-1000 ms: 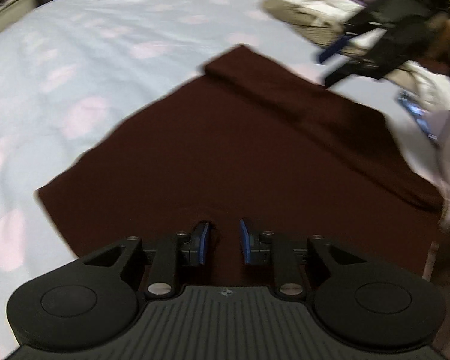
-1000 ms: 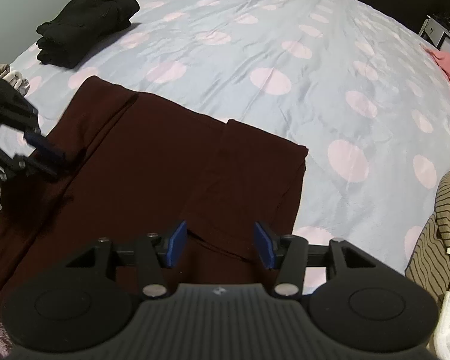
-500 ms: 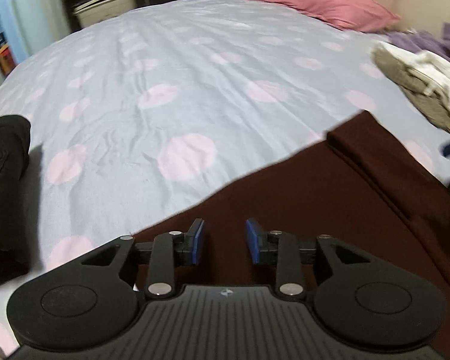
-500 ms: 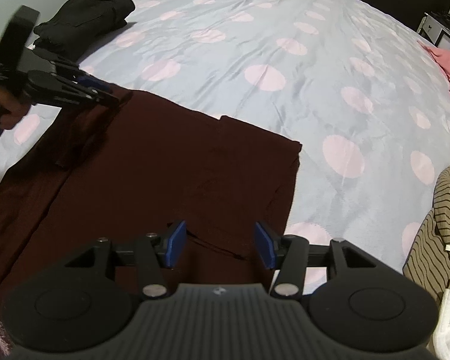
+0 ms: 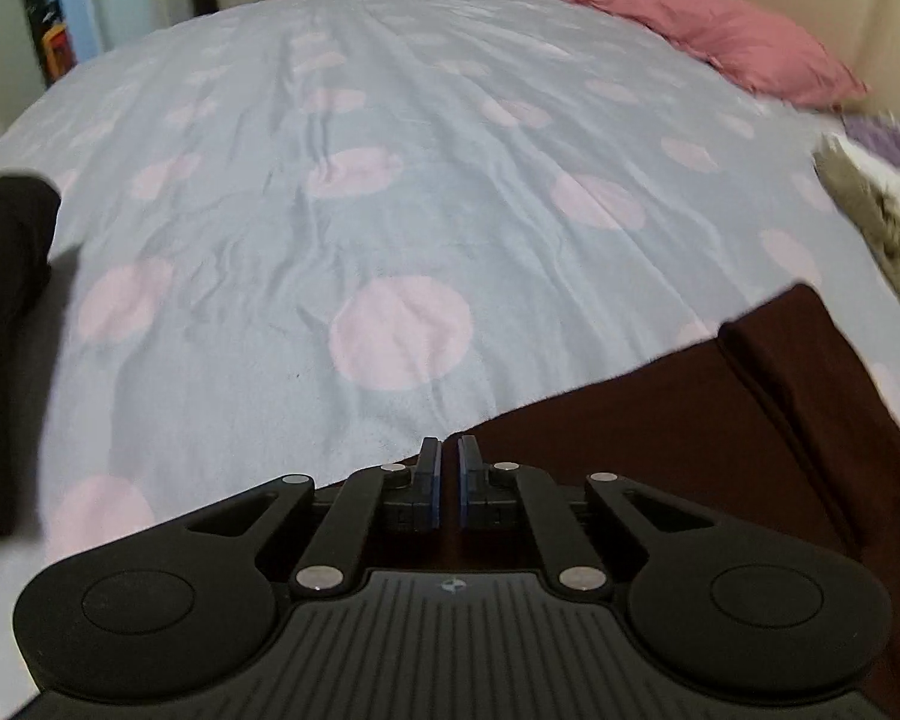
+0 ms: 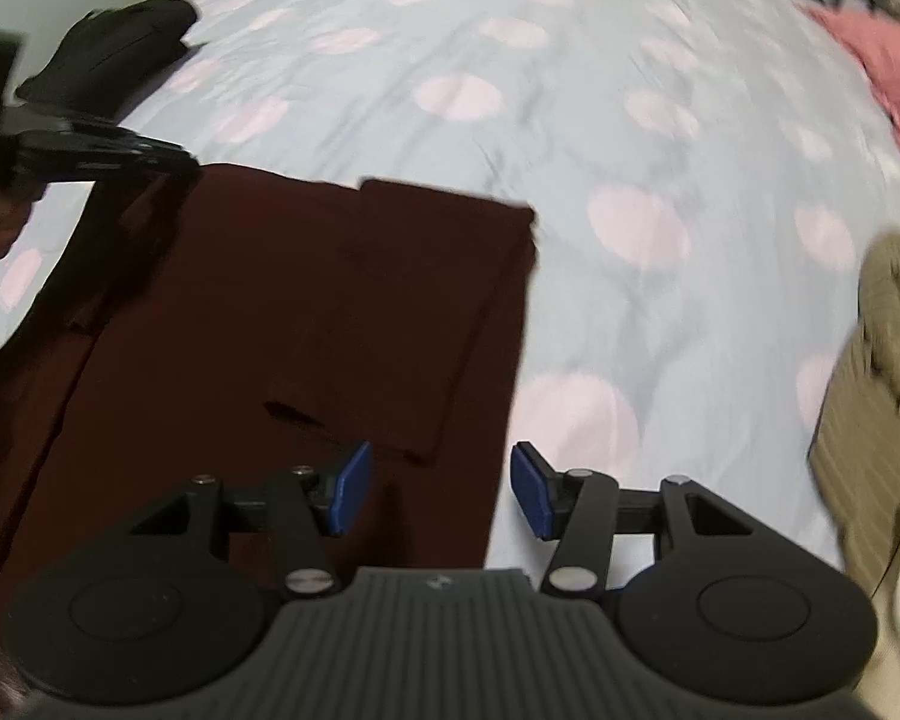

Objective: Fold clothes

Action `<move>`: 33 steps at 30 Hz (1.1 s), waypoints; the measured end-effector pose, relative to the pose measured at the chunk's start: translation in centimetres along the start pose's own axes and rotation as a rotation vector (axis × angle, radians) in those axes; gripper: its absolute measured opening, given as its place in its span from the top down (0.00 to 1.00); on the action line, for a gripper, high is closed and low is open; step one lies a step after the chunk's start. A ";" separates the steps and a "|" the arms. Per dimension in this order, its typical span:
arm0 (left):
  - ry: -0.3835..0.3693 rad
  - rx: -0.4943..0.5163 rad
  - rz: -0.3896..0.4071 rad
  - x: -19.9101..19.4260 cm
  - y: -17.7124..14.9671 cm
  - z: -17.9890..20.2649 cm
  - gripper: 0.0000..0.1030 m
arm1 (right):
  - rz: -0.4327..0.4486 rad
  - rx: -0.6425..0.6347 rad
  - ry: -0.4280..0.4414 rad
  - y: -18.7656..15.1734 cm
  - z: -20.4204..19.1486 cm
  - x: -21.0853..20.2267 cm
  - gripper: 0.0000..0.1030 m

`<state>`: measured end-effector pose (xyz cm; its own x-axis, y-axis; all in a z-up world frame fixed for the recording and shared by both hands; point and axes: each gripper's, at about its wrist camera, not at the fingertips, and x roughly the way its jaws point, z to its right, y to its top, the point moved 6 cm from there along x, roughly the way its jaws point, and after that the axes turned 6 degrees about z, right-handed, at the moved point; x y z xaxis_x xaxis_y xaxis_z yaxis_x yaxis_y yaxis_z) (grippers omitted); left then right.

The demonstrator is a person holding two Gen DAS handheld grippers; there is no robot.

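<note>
That dark maroon knit garment [image 6: 306,324] looks soft and limp, the sort that sags unless pinched at corners or along an edge. It lies mostly flat on the pale blue, pink-dotted bedspread [image 5: 390,192], one side folded inward. The left gripper [image 5: 448,474] is pinched on its far corner, lifting it (I think), while the right gripper [image 6: 438,489] hovers spread over the near edge.

Open bedsheet [image 5: 450,192] ahead; black clothes [image 5: 0,300] left, striped pile [image 6: 870,372] right.
</note>
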<state>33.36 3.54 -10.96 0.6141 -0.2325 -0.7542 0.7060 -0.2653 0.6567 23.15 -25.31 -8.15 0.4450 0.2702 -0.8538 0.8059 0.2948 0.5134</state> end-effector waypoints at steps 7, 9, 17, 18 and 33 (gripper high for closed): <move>-0.055 0.038 0.038 -3.3 1.7 3.2 0.81 | -0.038 0.128 0.038 -4.1 1.8 -1.1 0.46; -0.101 0.041 0.028 -3.9 2.3 5.1 0.81 | -0.044 0.166 0.052 -5.2 2.1 -1.5 0.46; -0.241 0.054 -0.076 -2.3 5.4 14.9 0.75 | -0.058 0.306 0.058 -9.6 2.3 -3.5 0.46; -0.245 0.056 -0.086 -1.7 5.9 16.1 0.75 | -0.058 0.304 0.061 -9.9 2.3 -3.5 0.46; -0.068 -0.084 -0.367 9.7 8.3 23.2 0.70 | -0.078 0.348 0.146 -11.2 3.4 -2.0 0.46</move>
<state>37.05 -22.64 -12.80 0.2921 -0.1988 -0.9355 0.9029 -0.2653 0.3383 14.54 -32.29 -12.48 0.3374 0.3945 -0.8547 0.9305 -0.0022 0.3663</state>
